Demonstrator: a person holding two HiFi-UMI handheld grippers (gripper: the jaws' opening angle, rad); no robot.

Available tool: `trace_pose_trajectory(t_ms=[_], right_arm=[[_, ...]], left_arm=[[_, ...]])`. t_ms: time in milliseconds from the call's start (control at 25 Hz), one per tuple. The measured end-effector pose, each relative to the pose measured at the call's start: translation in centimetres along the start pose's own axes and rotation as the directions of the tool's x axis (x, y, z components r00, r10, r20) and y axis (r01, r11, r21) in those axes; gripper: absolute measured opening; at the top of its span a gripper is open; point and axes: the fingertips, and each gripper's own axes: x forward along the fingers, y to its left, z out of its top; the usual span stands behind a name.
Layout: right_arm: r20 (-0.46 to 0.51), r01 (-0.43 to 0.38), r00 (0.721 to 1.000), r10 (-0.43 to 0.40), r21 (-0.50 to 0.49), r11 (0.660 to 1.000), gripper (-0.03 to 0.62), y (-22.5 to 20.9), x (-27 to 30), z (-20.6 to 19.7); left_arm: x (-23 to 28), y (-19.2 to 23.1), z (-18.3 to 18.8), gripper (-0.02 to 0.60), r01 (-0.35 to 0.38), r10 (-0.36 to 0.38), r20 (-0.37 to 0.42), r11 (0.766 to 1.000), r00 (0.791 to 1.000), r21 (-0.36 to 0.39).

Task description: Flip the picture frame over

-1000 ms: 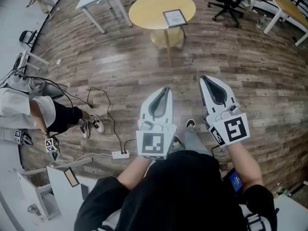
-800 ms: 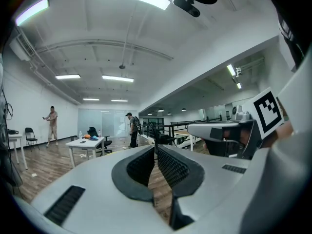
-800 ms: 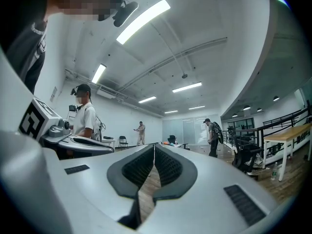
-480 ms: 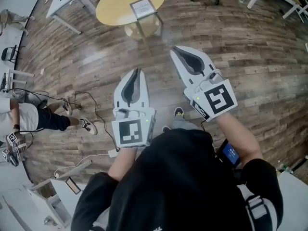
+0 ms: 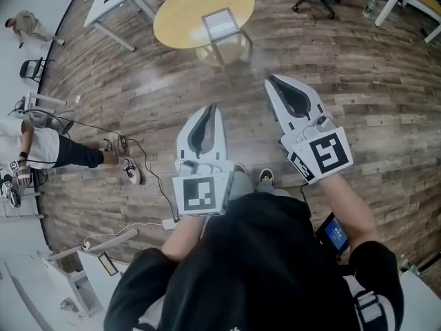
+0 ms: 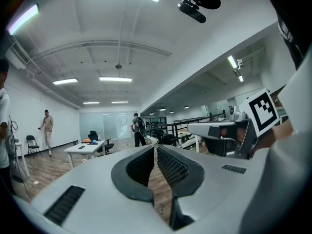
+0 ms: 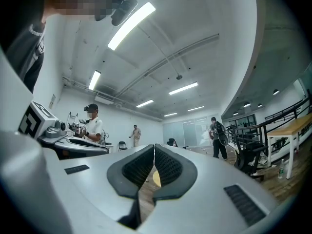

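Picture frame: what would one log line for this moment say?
frame: on round table, untouched | left tool: shut, empty | right tool: shut, empty | stage: frame not yet reached

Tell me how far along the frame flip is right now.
Done: nothing visible yet. The picture frame lies flat on the round yellow table, untouched, with wooden floor between it and both grippers. In hand: nothing; the left gripper and right gripper are shut and empty, pointing toward the table. Left: reach the table, grip the frame, turn it over.
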Motion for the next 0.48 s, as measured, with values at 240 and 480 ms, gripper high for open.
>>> trace_pose_trajectory(t_ms=[240,480], right_arm=[[0.0,0.012,1.0,-0.012,0.01,1.0,0.018,-1.6,2.5,-0.8],[-0.02,0.018,1.0,-0.018,-0.002,1.0,0.018,-3.3,7.5,-2.5]], left_arm=[[2.4,1.5,-0.1,0.025,-0.007,0.007,0.004,1.0,1.0,0.007],[6.7,5.3,-0.9,0.025,-0.008,0.008,0.014,1.0,1.0,-0.008]])
